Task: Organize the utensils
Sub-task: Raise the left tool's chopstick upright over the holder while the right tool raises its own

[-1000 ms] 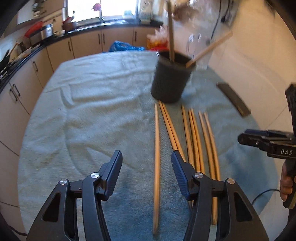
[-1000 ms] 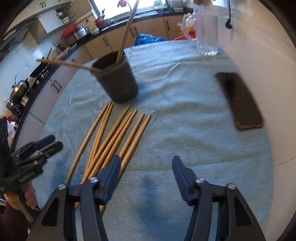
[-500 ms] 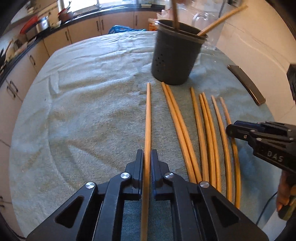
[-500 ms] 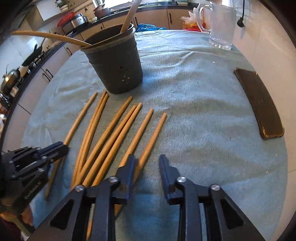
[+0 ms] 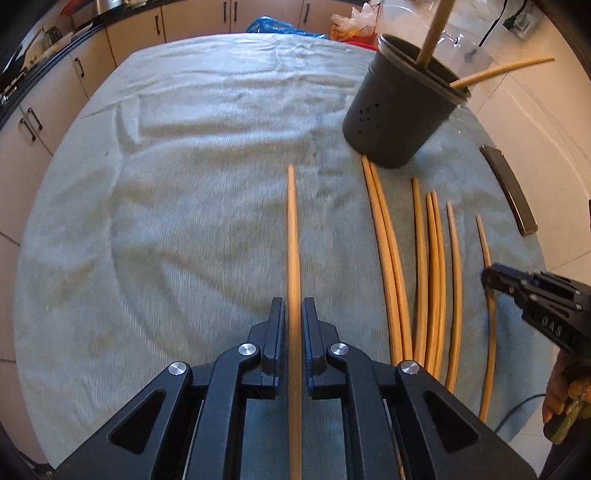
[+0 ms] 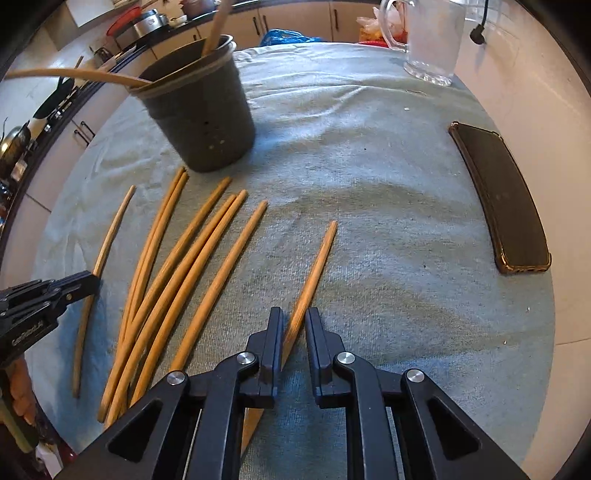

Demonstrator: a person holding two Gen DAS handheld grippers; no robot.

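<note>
Several long wooden chopsticks (image 5: pixel 428 273) lie side by side on a grey-green cloth (image 5: pixel 184 192) in front of a dark grey perforated holder cup (image 5: pixel 399 110), which holds two sticks. My left gripper (image 5: pixel 293 321) is shut on the leftmost chopstick (image 5: pixel 293 236), set apart from the row. My right gripper (image 6: pixel 294 328) is shut on the rightmost chopstick (image 6: pixel 316 269), which slants between its jaws. The cup (image 6: pixel 203 118) and the row (image 6: pixel 177 273) also show in the right wrist view. Each gripper appears in the other's view: right gripper (image 5: pixel 535 306), left gripper (image 6: pixel 40 299).
A dark phone (image 6: pixel 498 195) lies at the cloth's right edge; it also shows in the left wrist view (image 5: pixel 509 188). A clear glass jug (image 6: pixel 428 40) stands at the far right. Kitchen cabinets (image 5: pixel 147 26) and a counter lie beyond the table.
Both grippers went from open to shut on a chopstick each; the left closed first, the right after. The right-hand chopstick now lies apart from the row.
</note>
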